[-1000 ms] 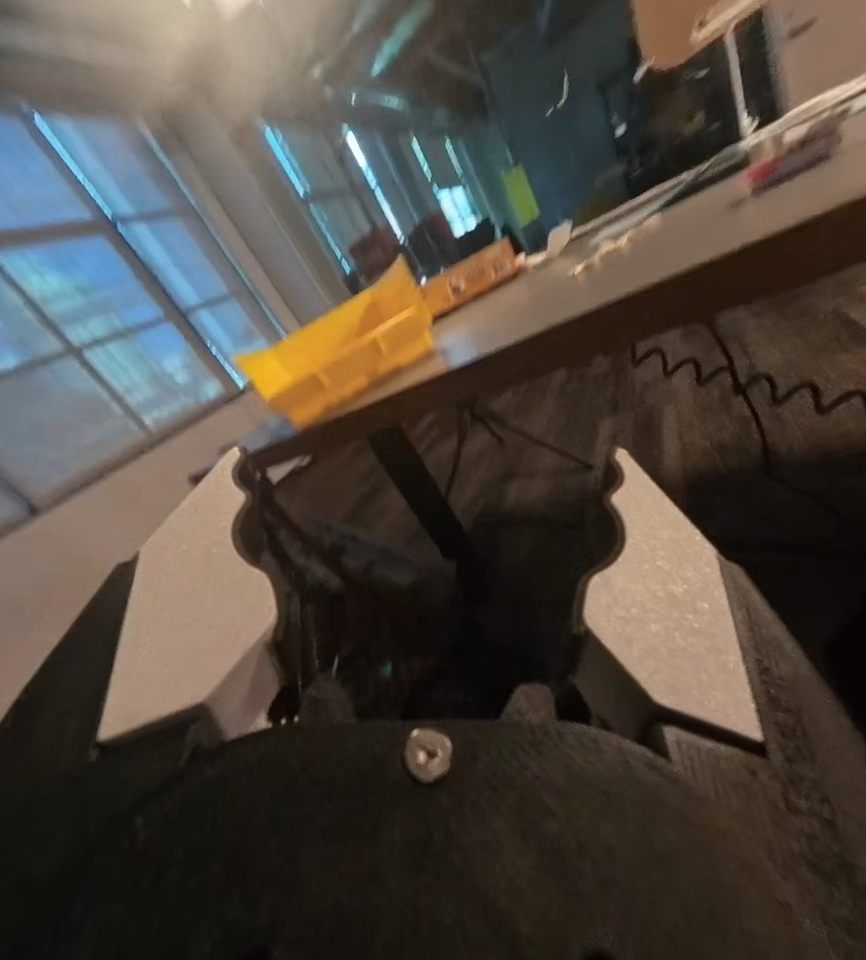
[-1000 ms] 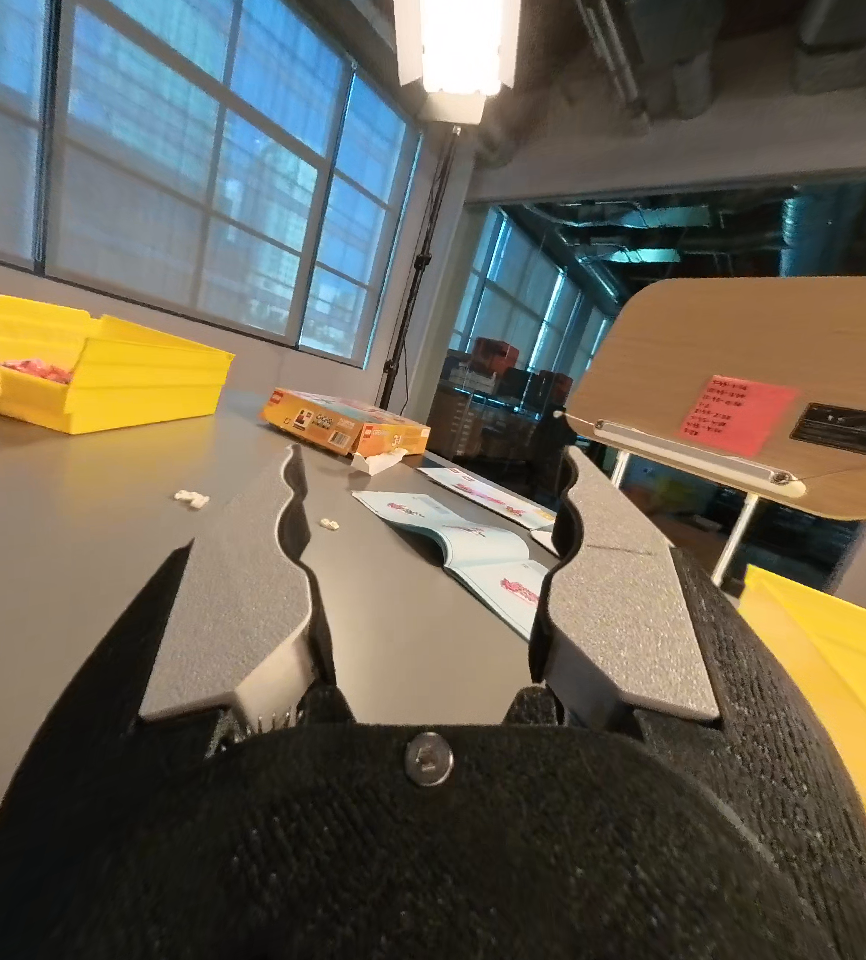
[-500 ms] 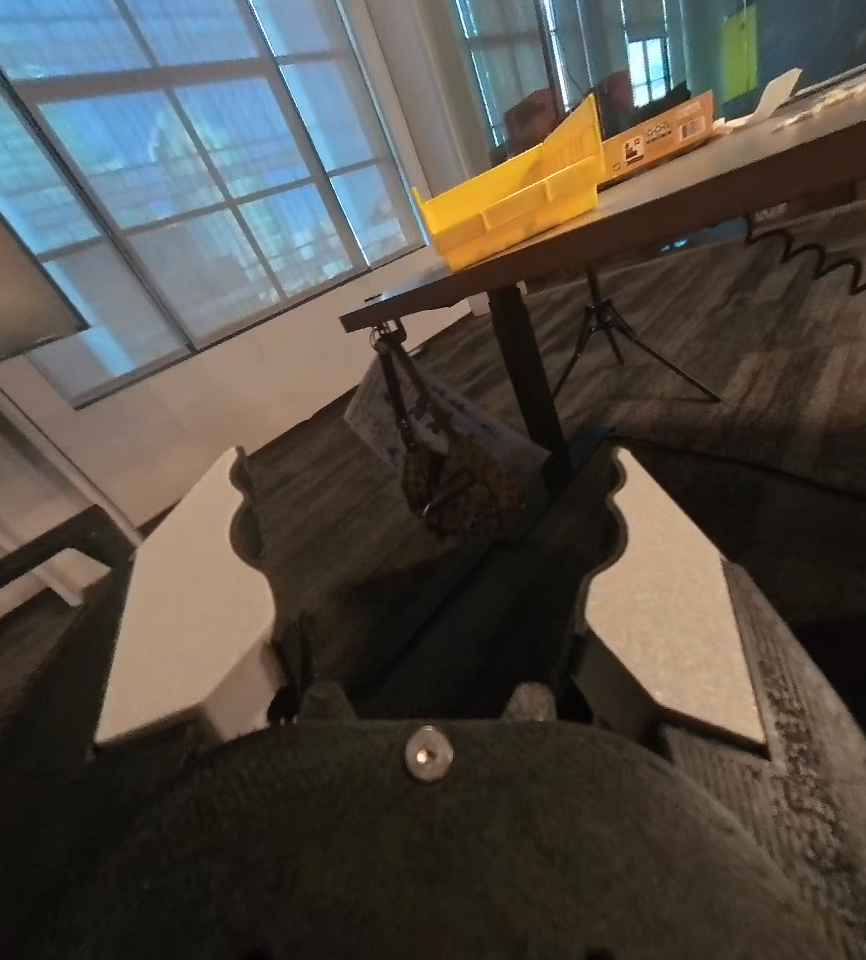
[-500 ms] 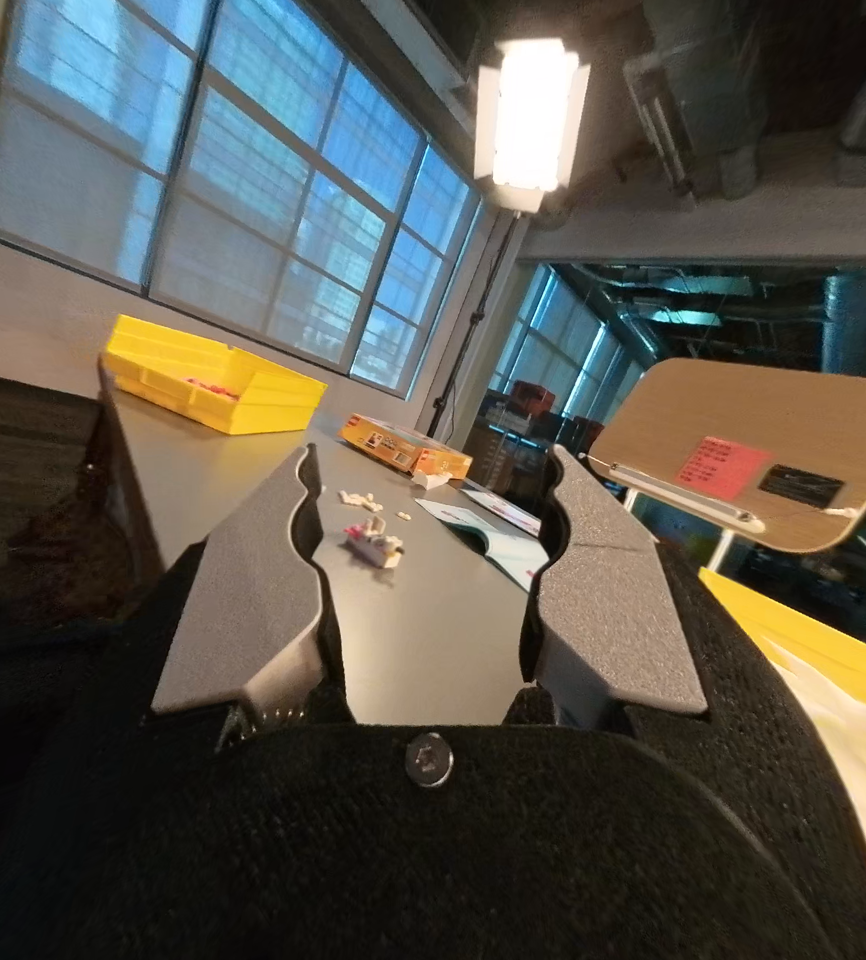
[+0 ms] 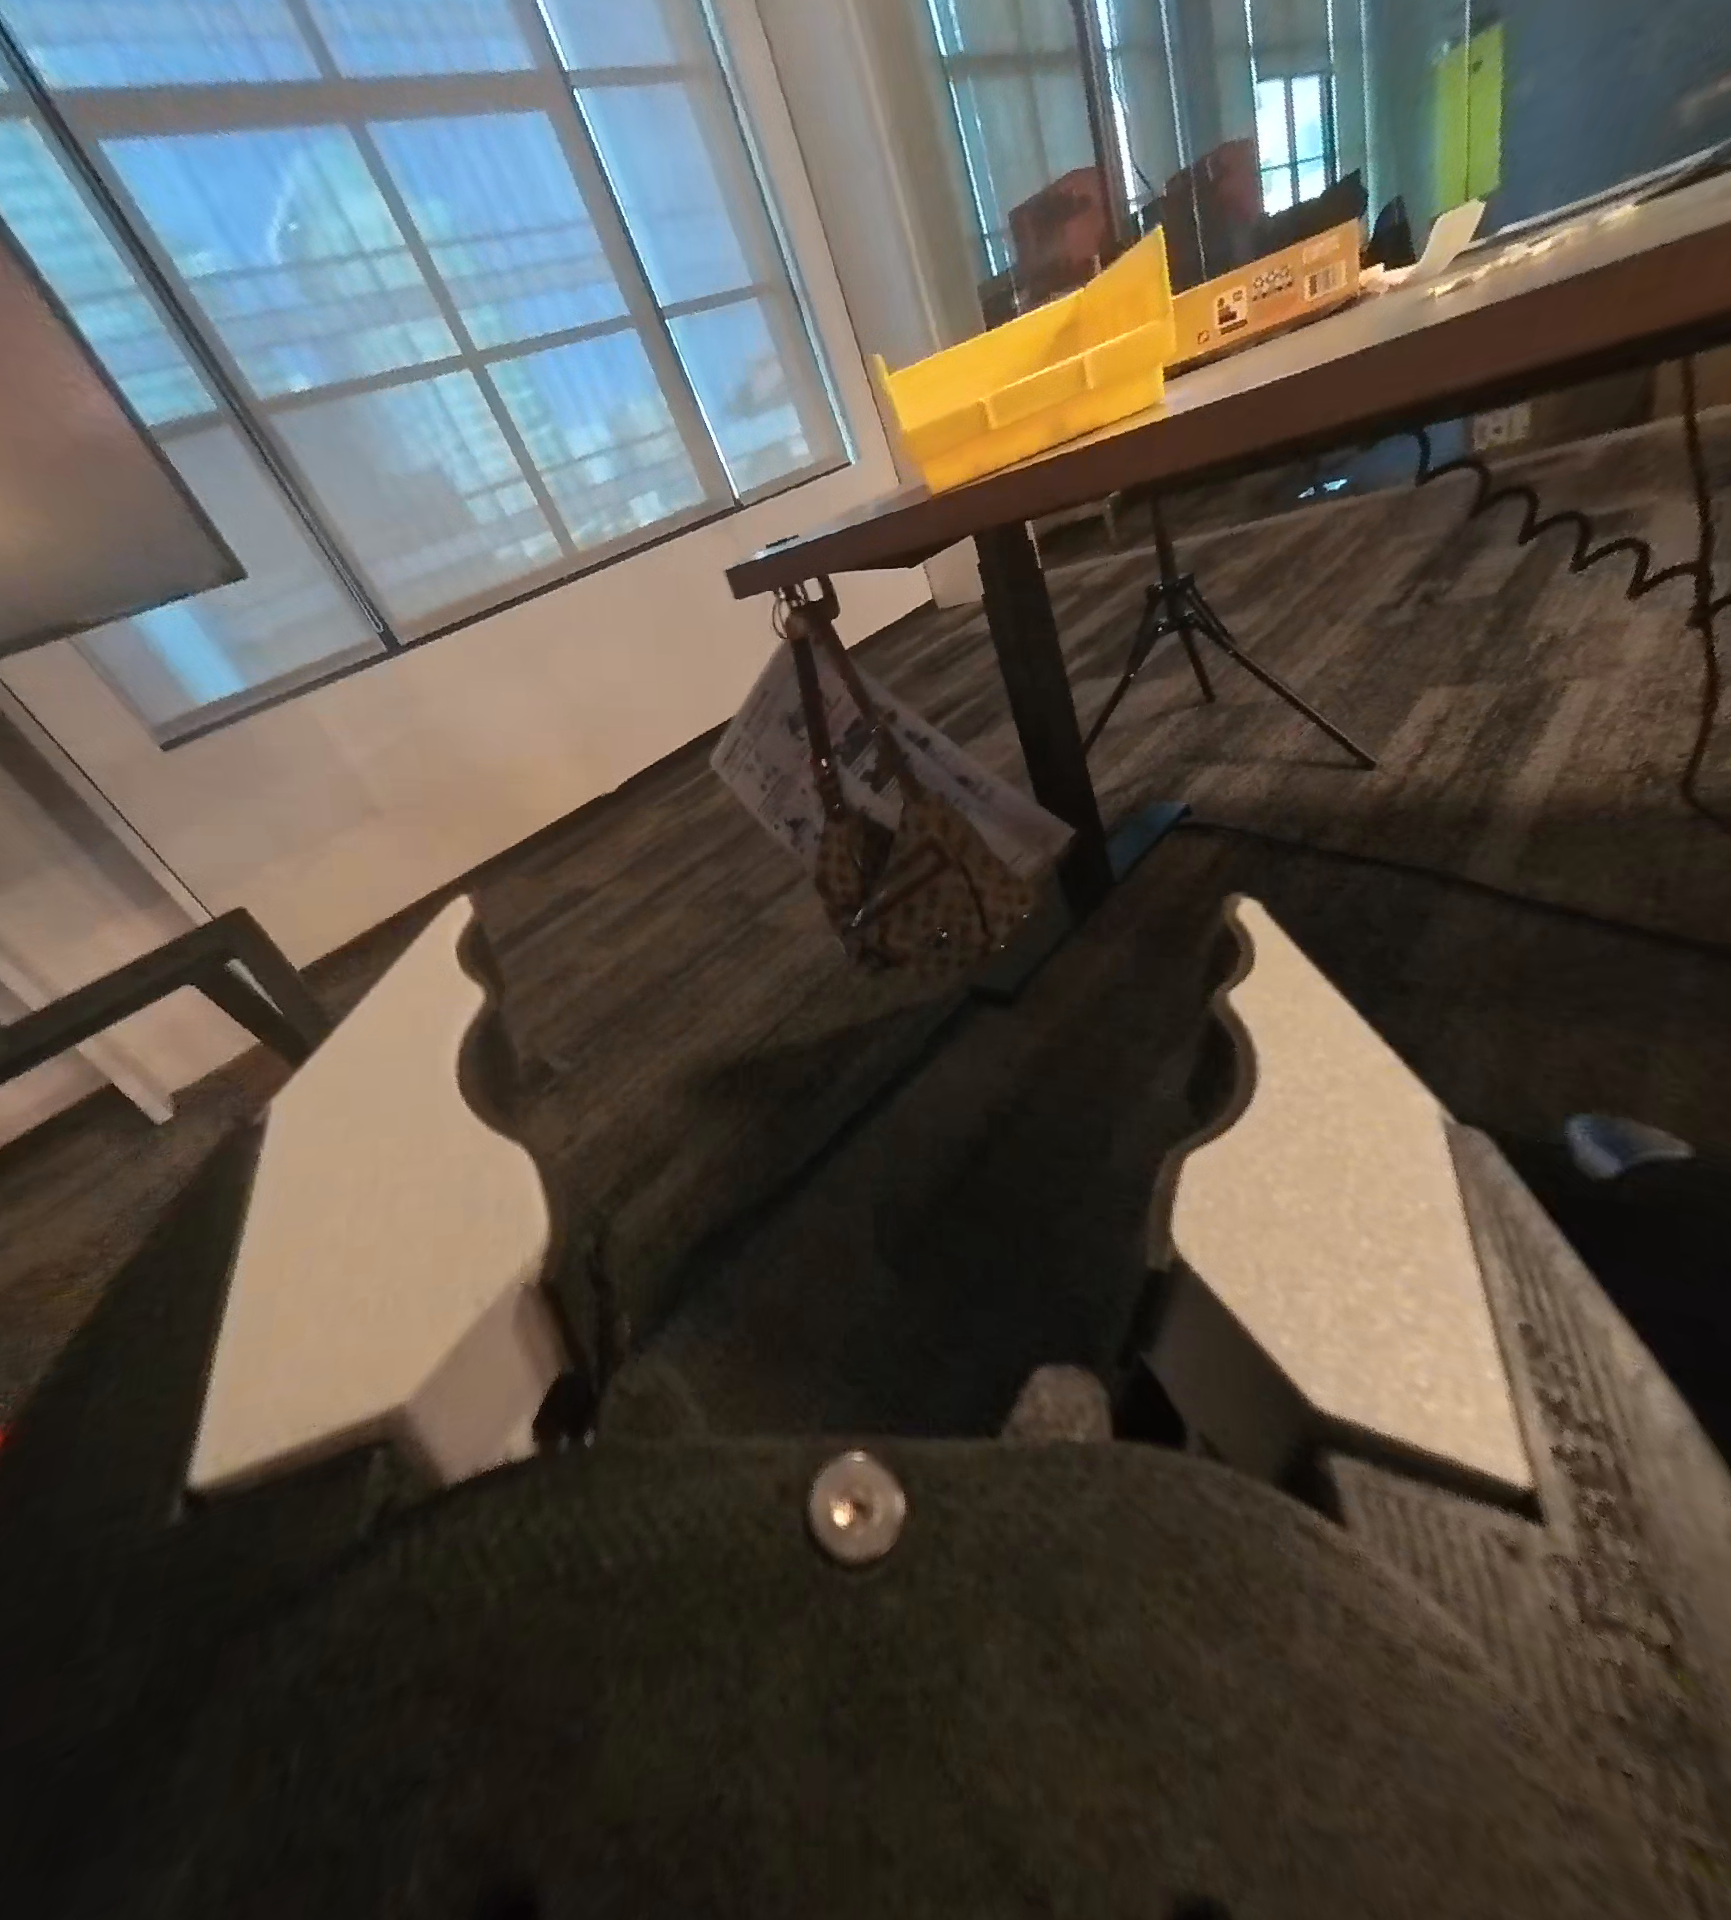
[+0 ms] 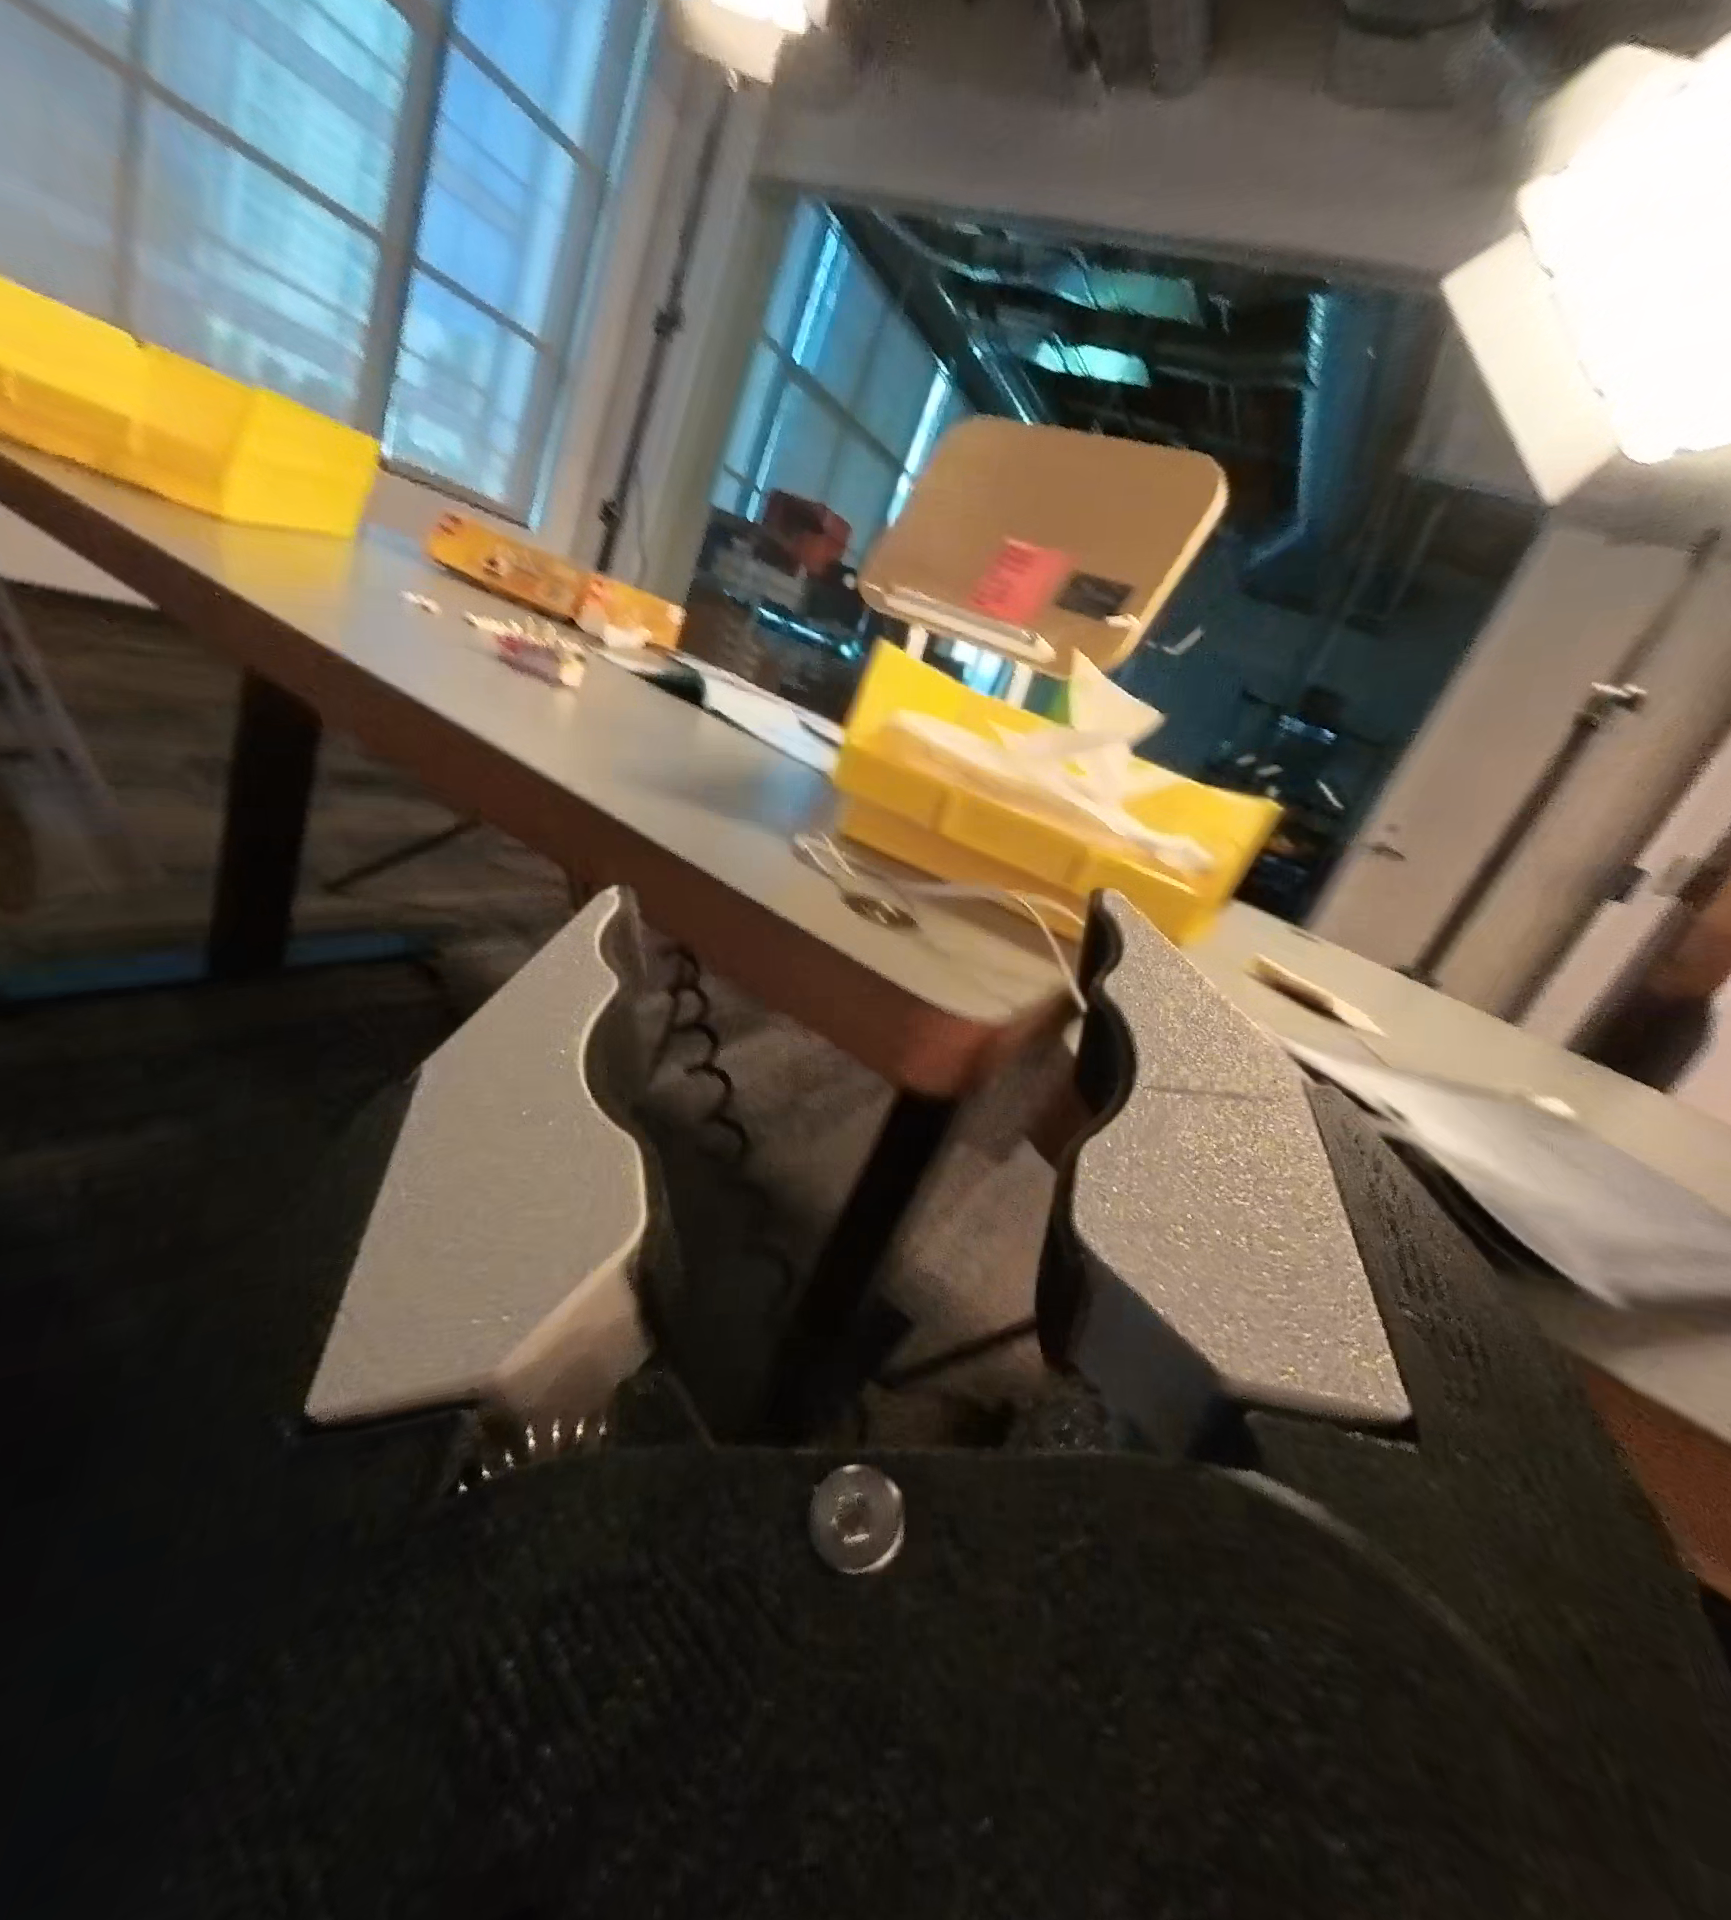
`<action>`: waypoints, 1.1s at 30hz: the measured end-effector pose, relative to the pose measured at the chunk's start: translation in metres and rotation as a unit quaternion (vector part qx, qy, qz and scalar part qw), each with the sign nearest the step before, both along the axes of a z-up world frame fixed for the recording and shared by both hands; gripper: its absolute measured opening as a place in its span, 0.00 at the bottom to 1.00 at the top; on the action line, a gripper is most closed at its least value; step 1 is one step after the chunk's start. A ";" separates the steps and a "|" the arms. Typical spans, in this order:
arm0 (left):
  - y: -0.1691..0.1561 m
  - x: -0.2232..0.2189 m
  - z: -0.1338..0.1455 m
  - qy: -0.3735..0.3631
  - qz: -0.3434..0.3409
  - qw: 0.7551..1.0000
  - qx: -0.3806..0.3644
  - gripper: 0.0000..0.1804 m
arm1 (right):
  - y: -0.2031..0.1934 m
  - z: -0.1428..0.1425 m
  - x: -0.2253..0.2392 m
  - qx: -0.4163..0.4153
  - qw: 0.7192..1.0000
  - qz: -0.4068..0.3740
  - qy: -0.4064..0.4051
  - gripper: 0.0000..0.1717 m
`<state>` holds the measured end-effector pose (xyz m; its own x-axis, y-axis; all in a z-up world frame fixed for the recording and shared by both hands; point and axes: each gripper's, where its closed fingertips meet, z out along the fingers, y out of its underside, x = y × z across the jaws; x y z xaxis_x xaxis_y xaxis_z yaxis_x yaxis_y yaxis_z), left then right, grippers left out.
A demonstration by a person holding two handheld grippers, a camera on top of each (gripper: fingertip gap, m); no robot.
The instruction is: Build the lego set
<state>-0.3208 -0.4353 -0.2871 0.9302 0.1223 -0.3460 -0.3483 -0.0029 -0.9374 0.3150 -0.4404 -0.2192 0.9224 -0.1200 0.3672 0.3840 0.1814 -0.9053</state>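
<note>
Left wrist view: left tongs [image 5: 856, 935] wide, empty, low over carpet, handbag [image 5: 918, 883] ahead. Right tongs [image 6: 856, 935] parted, empty, just under worktop [image 6: 549, 748] edge; rising could knock edge.

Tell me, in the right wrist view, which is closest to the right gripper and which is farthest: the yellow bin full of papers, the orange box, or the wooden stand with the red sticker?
From the right gripper, fingers open and empty:
1. Yellow bin with papers, just past the table's near edge, slightly right.
2. Orange box, farther along the table, left.
3. Wooden stand, beyond the bin at the back; its order against the box is hard to call.
</note>
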 end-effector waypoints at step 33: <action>-0.162 -0.064 -0.011 -0.060 0.097 0.993 -0.003 0.73 | -0.122 -0.066 -0.046 -0.105 0.989 0.098 -0.024 0.46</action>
